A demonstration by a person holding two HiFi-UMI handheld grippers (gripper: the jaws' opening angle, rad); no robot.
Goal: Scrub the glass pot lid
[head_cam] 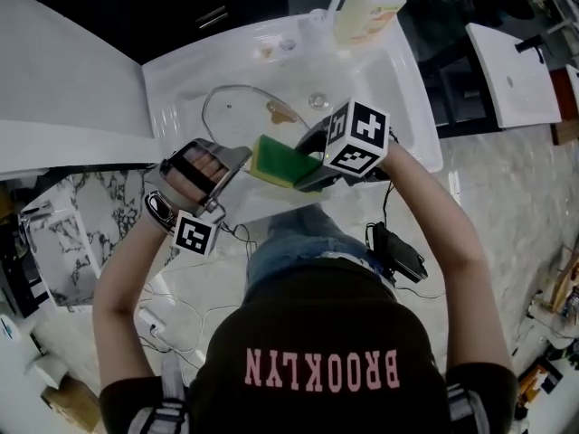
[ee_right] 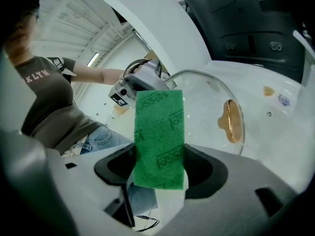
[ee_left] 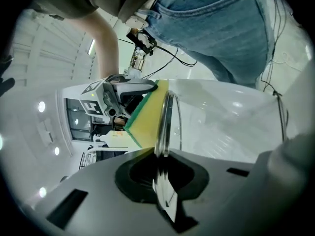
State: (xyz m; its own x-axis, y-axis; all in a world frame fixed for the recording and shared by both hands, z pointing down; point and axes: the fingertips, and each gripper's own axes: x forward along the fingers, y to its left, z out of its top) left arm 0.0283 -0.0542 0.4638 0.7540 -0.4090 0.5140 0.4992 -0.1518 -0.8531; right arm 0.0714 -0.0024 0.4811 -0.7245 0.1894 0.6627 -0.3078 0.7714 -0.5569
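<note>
Glass pot lid (head_cam: 242, 114) hangs tilted over the white sink (head_cam: 391, 98), with its near rim caught in the left gripper (head_cam: 228, 159). The left gripper view shows the jaws closed narrowly on that rim, the lid (ee_left: 165, 122) seen edge-on and rising straight out from between them. An amber knob (ee_right: 232, 121) sits at the middle of the clear glass. The right gripper (head_cam: 306, 166) comes in from the other side with its jaws clamped on a sponge (head_cam: 276, 161), yellow in the body with a green scouring face. In the right gripper view that green face (ee_right: 158, 136) fills the gap between the jaws and stands up in front of the lid (ee_right: 206, 95). In the left gripper view the sponge (ee_left: 145, 116) lies right against the lid's rim, just above the left gripper's hold, though how firmly it presses cannot be told. A soap bottle (head_cam: 366, 7) stands at the far edge of the sink, well apart from both grippers.
</note>
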